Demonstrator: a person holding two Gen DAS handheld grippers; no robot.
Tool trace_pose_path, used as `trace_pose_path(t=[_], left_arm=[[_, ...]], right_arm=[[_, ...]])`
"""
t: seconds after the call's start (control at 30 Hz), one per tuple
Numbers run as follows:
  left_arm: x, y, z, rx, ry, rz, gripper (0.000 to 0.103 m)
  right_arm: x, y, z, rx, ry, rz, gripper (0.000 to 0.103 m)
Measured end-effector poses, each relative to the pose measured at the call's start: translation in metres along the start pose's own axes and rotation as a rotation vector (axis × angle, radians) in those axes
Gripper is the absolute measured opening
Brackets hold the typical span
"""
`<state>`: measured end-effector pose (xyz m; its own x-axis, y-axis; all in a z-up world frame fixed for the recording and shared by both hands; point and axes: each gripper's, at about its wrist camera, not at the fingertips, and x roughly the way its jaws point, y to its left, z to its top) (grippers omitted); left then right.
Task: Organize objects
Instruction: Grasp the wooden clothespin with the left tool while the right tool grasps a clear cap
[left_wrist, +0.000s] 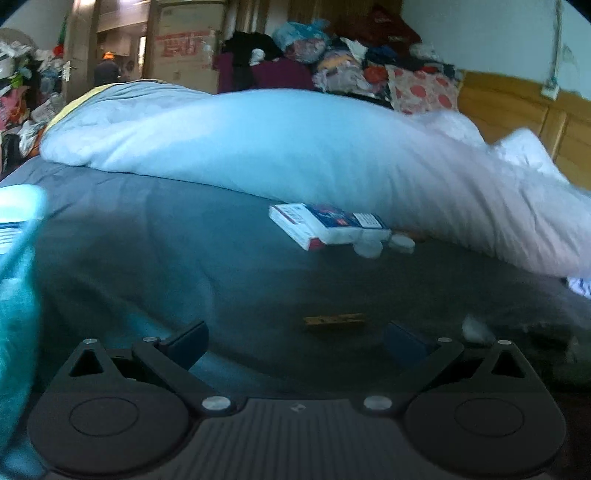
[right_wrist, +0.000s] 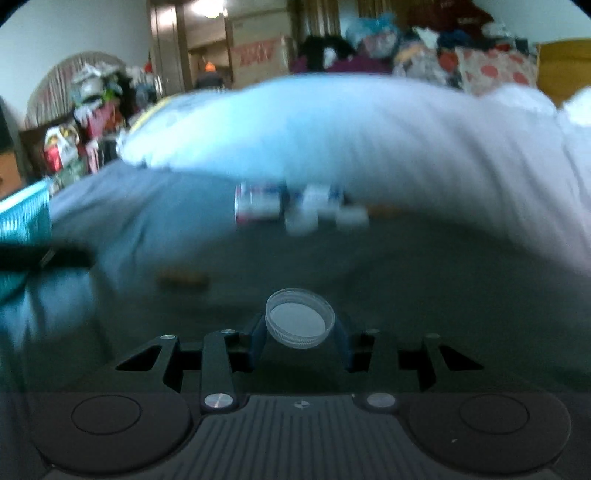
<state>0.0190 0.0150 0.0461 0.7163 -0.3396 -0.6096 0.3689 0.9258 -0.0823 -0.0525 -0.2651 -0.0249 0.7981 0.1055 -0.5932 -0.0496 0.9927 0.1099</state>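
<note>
A bed with a grey-blue sheet (left_wrist: 155, 236) fills both views, a rumpled pale-blue duvet (left_wrist: 258, 140) heaped across it and piled clothes and cardboard boxes beyond the duvet. Against the duvet's near edge lies a white-and-blue medicine box (left_wrist: 321, 225) with small white pieces beside it. The right claw (right_wrist: 300, 332) pinches a clear round plastic lid (right_wrist: 300, 318) narrowly between its pads. The left claw (left_wrist: 295, 343) stands wide and empty above the sheet, near a small tan strip (left_wrist: 334, 320). A teal basket (right_wrist: 26, 214), left of the duvet, is cut off and blurred.
</note>
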Motion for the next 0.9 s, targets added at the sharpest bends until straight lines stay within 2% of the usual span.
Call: trace_pose_path(t=[0.03, 0.13, 0.2, 0.3, 0.37, 0.5, 0.57, 0.6, 0.63, 0.67, 0.8, 0.9], left_arm=[[0.008, -0.006, 0.000, 0.009, 0.002, 0.003, 0.102], [0.031, -0.023, 0.000, 0.016, 0.003, 0.017, 0.101], [0.046, -0.033, 0.000, 0.025, 0.005, 0.049, 0.100], [0.070, -0.045, 0.000, 0.026, 0.054, 0.106, 0.093], [0.082, -0.048, -0.001, 0.011, 0.073, 0.094, 0.088], [0.096, -0.052, -0.005, 0.016, 0.095, 0.119, 0.087], [0.096, -0.053, -0.008, 0.026, 0.083, 0.125, 0.087], [0.096, -0.055, -0.009, 0.033, 0.081, 0.126, 0.082], [0.096, -0.056, -0.009, 0.036, 0.076, 0.122, 0.068], [0.095, -0.056, -0.008, 0.035, 0.072, 0.119, 0.062], [0.082, -0.051, -0.002, 0.006, 0.049, 0.107, 0.062], [0.054, -0.046, 0.010, -0.006, 0.003, 0.107, 0.062]], right_arm=[[0.002, 0.003, -0.007, 0.004, 0.001, -0.011, 0.042], [-0.002, 0.007, -0.010, 0.006, -0.036, -0.017, 0.063], [0.002, 0.006, -0.010, 0.005, -0.038, -0.010, 0.063], [0.009, -0.007, -0.004, 0.013, -0.022, 0.001, 0.058], [0.008, -0.010, 0.001, 0.017, -0.024, 0.007, 0.052], [0.007, -0.013, 0.001, 0.032, -0.023, 0.019, 0.048], [0.006, -0.014, 0.001, 0.039, -0.027, 0.021, 0.041], [0.006, -0.015, 0.001, 0.041, -0.030, 0.021, 0.041], [0.004, -0.014, 0.001, 0.041, -0.034, 0.021, 0.041], [0.003, -0.014, 0.001, 0.039, -0.038, 0.021, 0.041], [-0.003, -0.011, 0.003, 0.028, -0.057, 0.021, 0.041], [-0.012, -0.006, 0.008, 0.018, -0.084, 0.014, 0.041]])
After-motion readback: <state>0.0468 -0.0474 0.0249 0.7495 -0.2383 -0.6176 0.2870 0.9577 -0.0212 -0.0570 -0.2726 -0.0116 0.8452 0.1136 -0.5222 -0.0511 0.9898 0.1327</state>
